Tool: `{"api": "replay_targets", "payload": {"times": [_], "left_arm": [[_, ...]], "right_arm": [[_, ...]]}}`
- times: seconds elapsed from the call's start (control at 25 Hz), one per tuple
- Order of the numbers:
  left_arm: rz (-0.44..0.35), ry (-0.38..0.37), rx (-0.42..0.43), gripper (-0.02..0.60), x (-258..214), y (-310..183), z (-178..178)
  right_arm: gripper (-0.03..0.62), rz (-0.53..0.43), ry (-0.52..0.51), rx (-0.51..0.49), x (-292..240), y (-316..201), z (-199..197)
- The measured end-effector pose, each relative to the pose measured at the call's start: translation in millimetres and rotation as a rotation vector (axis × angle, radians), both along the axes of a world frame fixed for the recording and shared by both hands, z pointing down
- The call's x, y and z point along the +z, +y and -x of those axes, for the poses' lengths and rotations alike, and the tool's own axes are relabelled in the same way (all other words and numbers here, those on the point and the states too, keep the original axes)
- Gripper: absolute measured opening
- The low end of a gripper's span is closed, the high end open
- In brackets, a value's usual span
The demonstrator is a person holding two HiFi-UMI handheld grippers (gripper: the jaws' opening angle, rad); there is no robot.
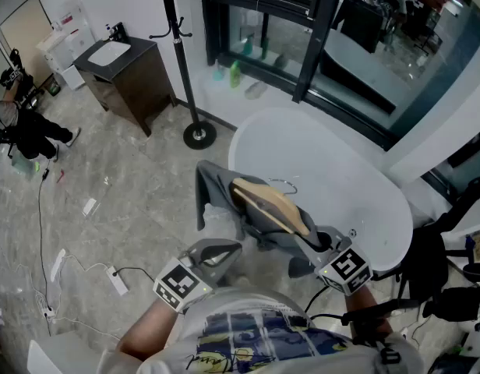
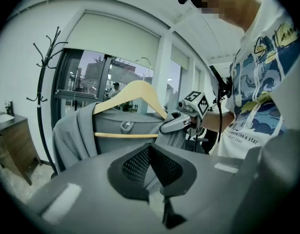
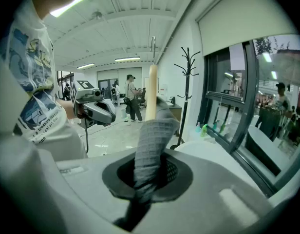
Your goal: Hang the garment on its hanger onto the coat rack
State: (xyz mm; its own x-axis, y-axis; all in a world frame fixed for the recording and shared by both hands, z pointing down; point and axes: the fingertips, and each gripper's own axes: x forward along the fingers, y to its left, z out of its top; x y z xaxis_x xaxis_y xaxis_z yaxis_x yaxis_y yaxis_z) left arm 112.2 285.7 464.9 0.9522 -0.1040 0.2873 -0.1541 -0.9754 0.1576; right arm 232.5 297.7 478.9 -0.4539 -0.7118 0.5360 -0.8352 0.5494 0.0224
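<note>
The right tongs (image 1: pixel 322 244) are clenching a bunched fold of the grey garment (image 1: pixel 217 189). In the right gripper view the cloth is rising straight out from between the pads (image 3: pixel 172 172). The left tongs (image 1: pixel 228 248) are also clenched, and a strip of the same grey cloth is showing between their pads (image 2: pixel 133 162), so they are pinching the garment's lower part. The garment is hanging on a wooden hanger (image 1: pixel 271 205), which is sitting just ahead of the right tongs and tilting up and away from them. Its metal hook (image 1: pixel 285 184) is pointing away from both tongs, touching nothing. The black coat rack (image 1: pixel 178 45) is standing well ahead of the left tongs, apart from the garment and hanger. A white oval tub (image 1: pixel 341 178) is lying ahead of the right tongs, beneath the hanger's far end.
</note>
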Motion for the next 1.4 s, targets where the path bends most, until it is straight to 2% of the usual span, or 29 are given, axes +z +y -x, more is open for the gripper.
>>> {"api": "replay_targets", "payload": {"times": [0.24,0.56,0.72,1.04,1.4], "left_arm": [[-0.013,0.014,0.019,0.003,-1,20,-3],[-0.014,0.011,-0.07,0.003,-6,8,18],[0.016,0.003,-0.105,0.003,4,-8,32],[0.018,0.047,-0.136,0.003,7,-91,62],[-0.005,0.072,-0.156,0.003,-14,-215,134]], "right_arm": [[0.01,-0.007,0.008,0.0,4,5,-2],[0.009,0.02,-0.062,-0.022,0,-11,4],[0.009,0.019,-0.071,-0.051,-1,-38,12],[0.009,0.003,-0.049,-0.103,-21,-127,41],[0.009,-0.053,0.001,-0.149,-67,-274,83]]}}
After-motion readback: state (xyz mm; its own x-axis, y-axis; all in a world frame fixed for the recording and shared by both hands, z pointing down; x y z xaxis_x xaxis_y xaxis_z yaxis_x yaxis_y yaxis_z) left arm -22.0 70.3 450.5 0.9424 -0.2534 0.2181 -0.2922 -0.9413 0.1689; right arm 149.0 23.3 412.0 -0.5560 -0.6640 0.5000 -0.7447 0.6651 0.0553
